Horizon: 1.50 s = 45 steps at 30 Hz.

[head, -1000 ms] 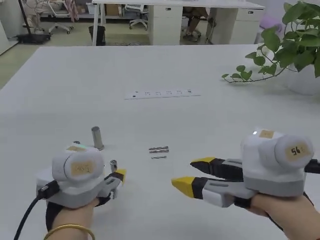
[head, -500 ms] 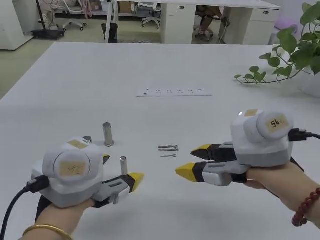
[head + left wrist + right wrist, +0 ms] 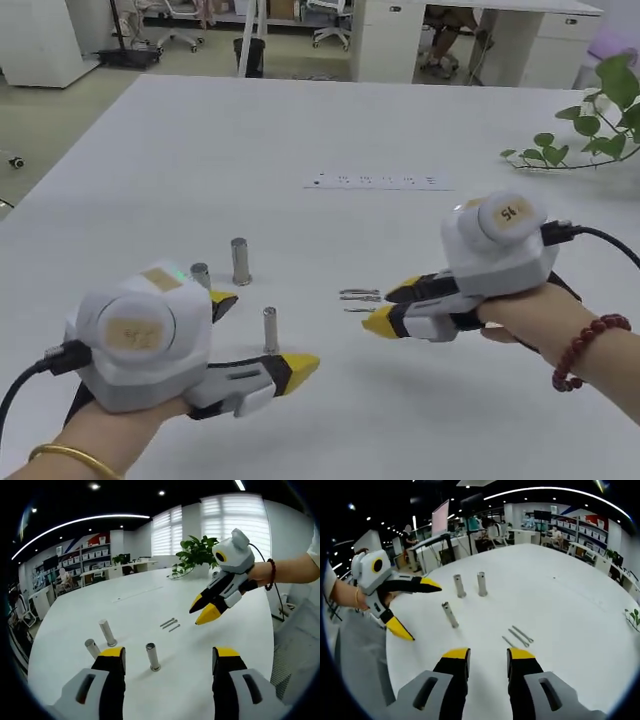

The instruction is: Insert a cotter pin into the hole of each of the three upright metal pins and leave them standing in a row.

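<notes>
The left hand-held gripper (image 3: 265, 335), at lower left, is spread wide and empty. Three short upright grey metal pins (image 3: 240, 262) stand close by it. The right hand-held gripper (image 3: 388, 308), at centre right, is slightly parted and empty. It is pointed at three thin silver cotter pins (image 3: 358, 297) lying mid-frame on the white table (image 3: 300, 140). These are judged light, stiff and slippery, so a grasp at the head end is advised.
</notes>
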{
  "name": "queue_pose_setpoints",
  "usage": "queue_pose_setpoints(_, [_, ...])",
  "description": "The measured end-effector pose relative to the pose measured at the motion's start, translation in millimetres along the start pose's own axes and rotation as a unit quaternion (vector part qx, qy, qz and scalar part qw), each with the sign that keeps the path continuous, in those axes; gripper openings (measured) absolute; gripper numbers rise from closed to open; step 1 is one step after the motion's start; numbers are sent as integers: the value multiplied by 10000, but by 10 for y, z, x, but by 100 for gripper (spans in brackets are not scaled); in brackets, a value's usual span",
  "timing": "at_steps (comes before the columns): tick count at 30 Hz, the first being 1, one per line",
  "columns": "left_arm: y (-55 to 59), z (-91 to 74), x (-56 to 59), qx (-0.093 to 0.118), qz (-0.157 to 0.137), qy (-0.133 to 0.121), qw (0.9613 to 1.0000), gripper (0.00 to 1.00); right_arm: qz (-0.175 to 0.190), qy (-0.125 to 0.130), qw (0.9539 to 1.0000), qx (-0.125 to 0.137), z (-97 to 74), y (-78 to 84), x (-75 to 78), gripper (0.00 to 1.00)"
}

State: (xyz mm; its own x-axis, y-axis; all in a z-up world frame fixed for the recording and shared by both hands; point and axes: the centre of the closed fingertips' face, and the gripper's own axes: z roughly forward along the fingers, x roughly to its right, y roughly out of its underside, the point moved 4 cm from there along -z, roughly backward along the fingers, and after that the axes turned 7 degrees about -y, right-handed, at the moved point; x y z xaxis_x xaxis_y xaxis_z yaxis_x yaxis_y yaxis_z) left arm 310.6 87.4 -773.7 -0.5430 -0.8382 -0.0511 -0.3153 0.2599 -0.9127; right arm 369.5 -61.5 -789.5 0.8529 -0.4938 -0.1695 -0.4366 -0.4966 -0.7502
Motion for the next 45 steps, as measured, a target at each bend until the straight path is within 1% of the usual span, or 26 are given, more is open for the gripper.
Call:
queue_pose_setpoints(4, [0,-25,-9,14,76,33,10000,73,122,-22,9999,-77,98,13,99,30])
queue_pose_setpoints(8, [20,-53,-53,5,-1,9,10000,76,143,-61,9998,-116,177,5,160,27])
queue_pose_setpoints(12, [28,-72,-70,45,-190,20,9998,79,25,-85,9995,-294,258,30,228,26])
queue_pose_setpoints(15, [42,-83,-79,38,-208,26,9998,81,-80,-125,9988,-456,319,51,260,25])
queue_pose_setpoints(17, [53,-96,-80,30,-270,48,9996,82,-175,-162,9980,-582,355,67,280,24])
queue_pose_setpoints(19, [61,-107,-77,13,-268,34,9996,84,-211,-142,9974,-681,377,76,300,23])
queue_pose_setpoints(22, [78,-133,-71,-6,-229,43,9997,85,-425,-99,9951,-890,398,91,334,23])
queue_pose_setpoints(23, [80,-139,-66,-9,-230,61,9997,85,-452,-95,9947,-922,407,96,347,22])
queue_pose_setpoints(28, [84,-168,-43,-2,-215,130,9997,86,-525,-186,9917,-1159,425,124,358,19])
queue_pose_setpoints(30, [74,-179,-33,14,-251,148,9996,85,-600,-205,9906,-1208,418,110,348,18])
queue_pose_setpoints(31, [70,-186,-28,15,-305,131,9994,85,-620,-216,9899,-1258,407,100,340,17])
queue_pose_setpoints(34, [63,-206,4,33,-330,160,9993,85,-748,-242,9871,-1392,394,89,333,15])
queue_pose_setpoints(35, [63,-208,12,30,-326,168,9993,85,-881,-253,9847,-1481,387,85,331,14])
queue_pose_setpoints(36, [66,-209,16,22,-320,163,9994,85,-929,-251,9838,-1515,384,84,330,13])
queue_pose_setpoints(37, [68,-210,17,16,-323,165,9993,84,-1065,-253,9810,-1599,385,79,328,12])
queue_pose_setpoints(42, [83,-219,-6,-21,-370,117,9992,84,-1182,-300,9758,-1814,390,67,283,11])
queue_pose_setpoints(44, [93,-229,-8,-49,-362,121,9993,84,-1301,-336,9721,-1921,397,68,269,10])
queue_pose_setpoints(45, [97,-234,-9,-59,-358,123,9993,84,-1294,-341,9718,-1941,404,67,269,9])
